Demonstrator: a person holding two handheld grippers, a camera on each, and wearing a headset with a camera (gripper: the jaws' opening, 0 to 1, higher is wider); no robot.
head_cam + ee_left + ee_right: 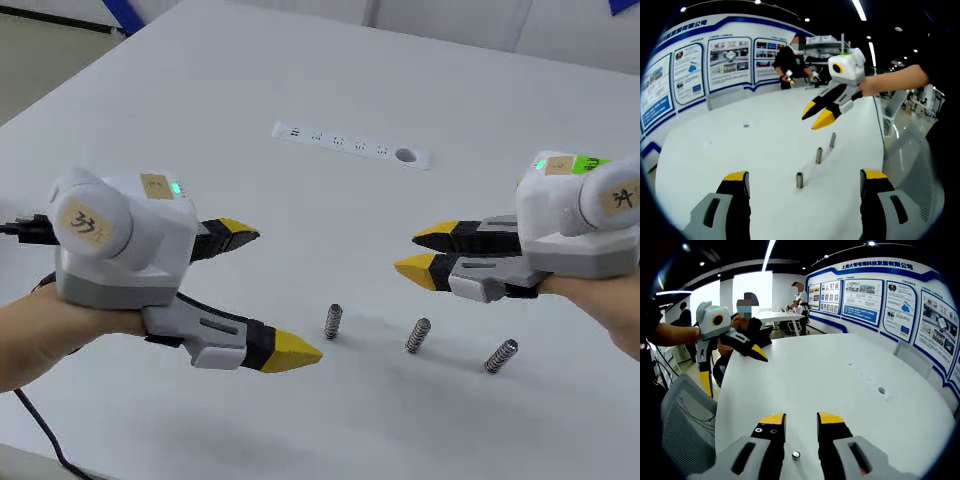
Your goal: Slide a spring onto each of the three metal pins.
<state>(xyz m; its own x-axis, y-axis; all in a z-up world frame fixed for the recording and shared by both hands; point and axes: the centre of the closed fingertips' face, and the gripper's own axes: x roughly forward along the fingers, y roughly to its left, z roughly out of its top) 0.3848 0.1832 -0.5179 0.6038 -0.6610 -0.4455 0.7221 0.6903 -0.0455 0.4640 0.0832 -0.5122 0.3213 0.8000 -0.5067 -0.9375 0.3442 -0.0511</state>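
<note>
Springs (pixel 418 335) x3 look seated already; wrap-up step, I reckon.
My L gripper (pixel 272 292) gapes wide, R gripper (pixel 428 252) part open, both empty; next: check seats, back off.

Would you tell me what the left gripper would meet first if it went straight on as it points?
Probably the nearest spring, upright in line between the left gripper's open jaws; depth is unclear, so it might pass above it.
</note>
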